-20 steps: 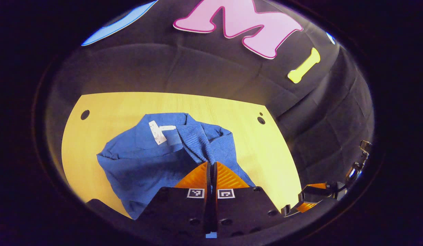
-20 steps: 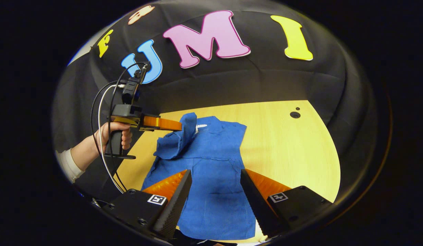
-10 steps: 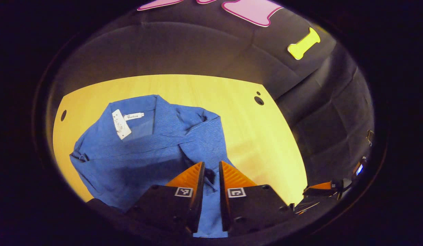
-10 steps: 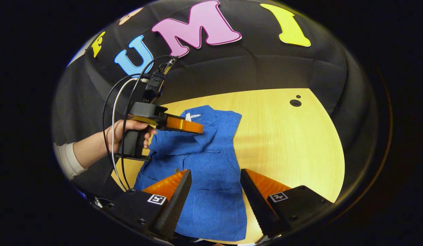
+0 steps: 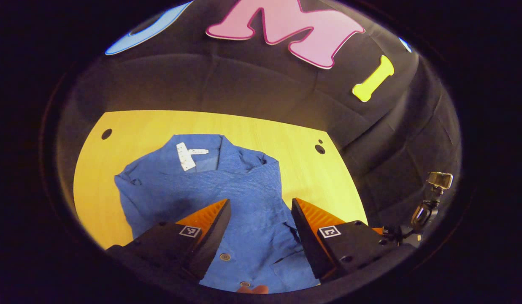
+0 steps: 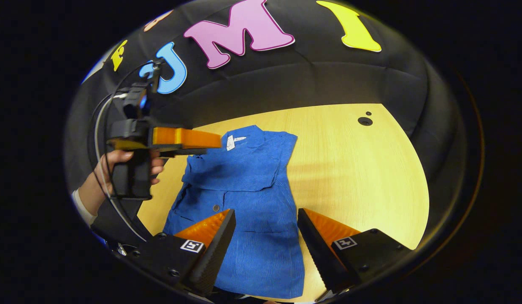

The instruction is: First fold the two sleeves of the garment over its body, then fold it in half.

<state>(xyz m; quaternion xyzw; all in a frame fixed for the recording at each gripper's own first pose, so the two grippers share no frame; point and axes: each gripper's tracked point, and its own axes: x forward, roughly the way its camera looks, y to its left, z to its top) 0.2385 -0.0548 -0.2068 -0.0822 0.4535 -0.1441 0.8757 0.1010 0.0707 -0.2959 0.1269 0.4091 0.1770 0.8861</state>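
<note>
Centre frame, shirt [image 6: 248, 198] lies flat on table [image 6: 362, 177]; my left gripper [image 5: 261, 219] and right gripper [image 6: 267, 228] both gape, holding nothing.

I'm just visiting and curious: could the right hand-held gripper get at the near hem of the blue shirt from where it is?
Probably yes. The right hand-held gripper hangs open above the blue shirt, nothing lies between, and the left hand-held gripper is off near the collar.
</note>
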